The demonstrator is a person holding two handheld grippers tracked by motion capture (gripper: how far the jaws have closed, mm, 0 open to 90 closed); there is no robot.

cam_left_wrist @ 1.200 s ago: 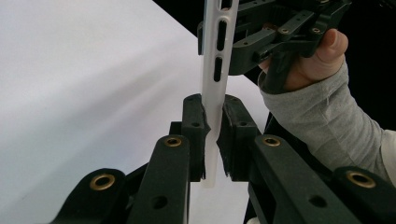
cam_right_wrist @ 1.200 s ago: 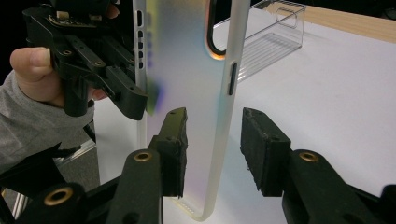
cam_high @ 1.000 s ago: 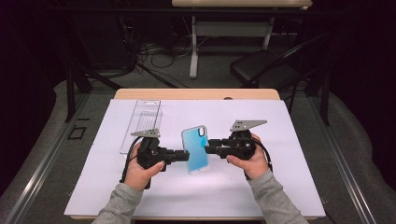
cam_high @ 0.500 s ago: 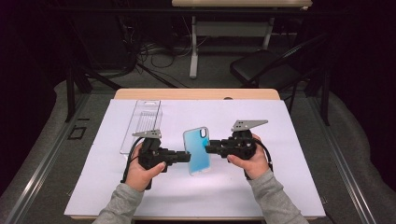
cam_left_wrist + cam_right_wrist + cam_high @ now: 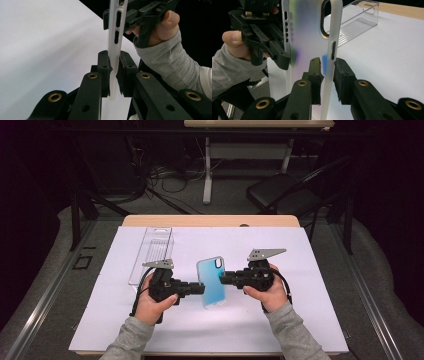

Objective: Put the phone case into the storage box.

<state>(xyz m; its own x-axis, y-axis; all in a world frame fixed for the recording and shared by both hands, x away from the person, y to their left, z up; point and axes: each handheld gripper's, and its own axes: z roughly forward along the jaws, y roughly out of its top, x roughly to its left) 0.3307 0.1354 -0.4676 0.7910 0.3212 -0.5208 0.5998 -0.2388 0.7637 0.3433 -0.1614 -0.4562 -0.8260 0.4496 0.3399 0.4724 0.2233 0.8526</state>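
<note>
Two sets of fingers: both mine, both on one phone case, over the middle of the desk nearer the front edge.
Desk [image 5: 320, 320]: white sheet over a wooden top; its front edge is where my sleeves come in.
Clear tray [image 5: 151, 254]: lies flat toward the back left corner, well apart from the case.
Phone case [image 5: 211, 281]: bluish and translucent, held off the desk between my two hands, camera cutout toward the back edge.
Left fingers [image 5: 114, 72]: narrow, pads pressed on the case's thin side edge.
Right fingers [image 5: 327, 75]: have just been closing on the opposite edge of the case; left pad touches it, whether the right pad does I cannot tell.
</note>
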